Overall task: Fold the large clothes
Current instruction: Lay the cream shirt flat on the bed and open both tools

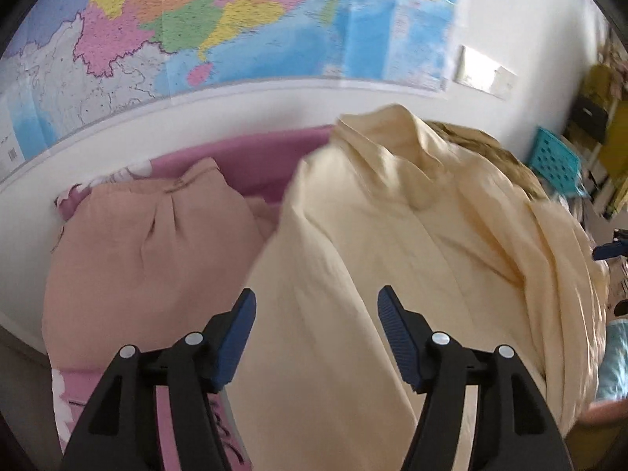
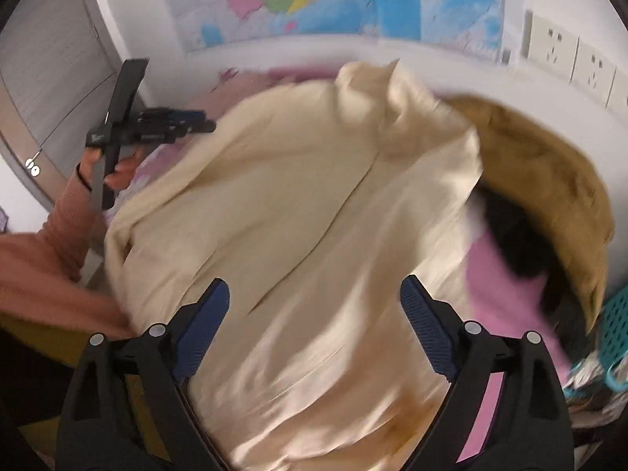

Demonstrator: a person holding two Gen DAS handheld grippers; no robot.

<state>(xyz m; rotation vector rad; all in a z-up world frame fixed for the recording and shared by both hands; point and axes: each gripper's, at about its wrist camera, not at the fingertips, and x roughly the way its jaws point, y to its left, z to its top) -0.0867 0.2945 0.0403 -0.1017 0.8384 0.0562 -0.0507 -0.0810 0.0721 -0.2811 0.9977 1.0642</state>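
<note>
While both pairs of blue-padded fingers stand spread with nothing pinched between them, the left gripper and the right gripper hover above a cream garment that lies rumpled across the pink bed cover, its collar toward the far wall. Left of it lies a folded peach garment, and at its far right edge a tan garment over something black. On the far wall hangs a coloured map, with white sockets to its right; both views are blurred.
</note>
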